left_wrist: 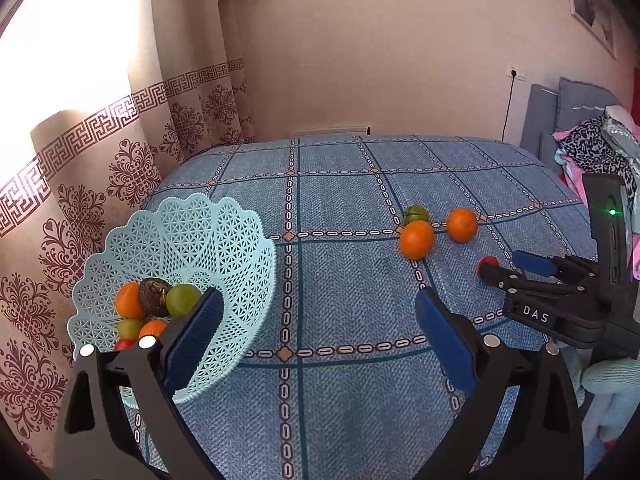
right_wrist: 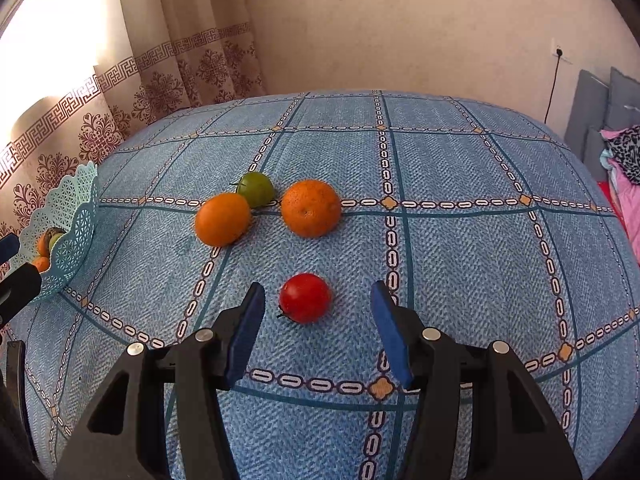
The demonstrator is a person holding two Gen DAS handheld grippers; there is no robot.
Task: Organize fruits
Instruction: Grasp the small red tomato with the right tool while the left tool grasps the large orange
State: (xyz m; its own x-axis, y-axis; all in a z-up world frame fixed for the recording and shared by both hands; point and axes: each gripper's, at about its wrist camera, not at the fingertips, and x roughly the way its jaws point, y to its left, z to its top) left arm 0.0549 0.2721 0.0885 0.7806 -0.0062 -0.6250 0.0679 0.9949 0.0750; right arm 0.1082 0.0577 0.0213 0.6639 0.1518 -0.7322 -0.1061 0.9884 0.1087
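Right wrist view showed the right gripper [right_wrist: 316, 316] spread wide around the red tomato [right_wrist: 305, 297] — lined up, I judged, to grasp it; the left gripper [left_wrist: 320, 316], also released, waited beside the basket [left_wrist: 240, 264] — apparently steadying its rim

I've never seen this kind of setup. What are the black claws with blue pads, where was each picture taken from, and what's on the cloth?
They are two hand-held grippers; a person carries one in each hand, with a camera on each looking along its jaws. One picture is from the left gripper, beside a basket already holding fruit. The other is from the right gripper, its open jaws either side of a red tomato without touching it. On the cloth also lie two oranges and a green tomato. Neither gripper holds anything.
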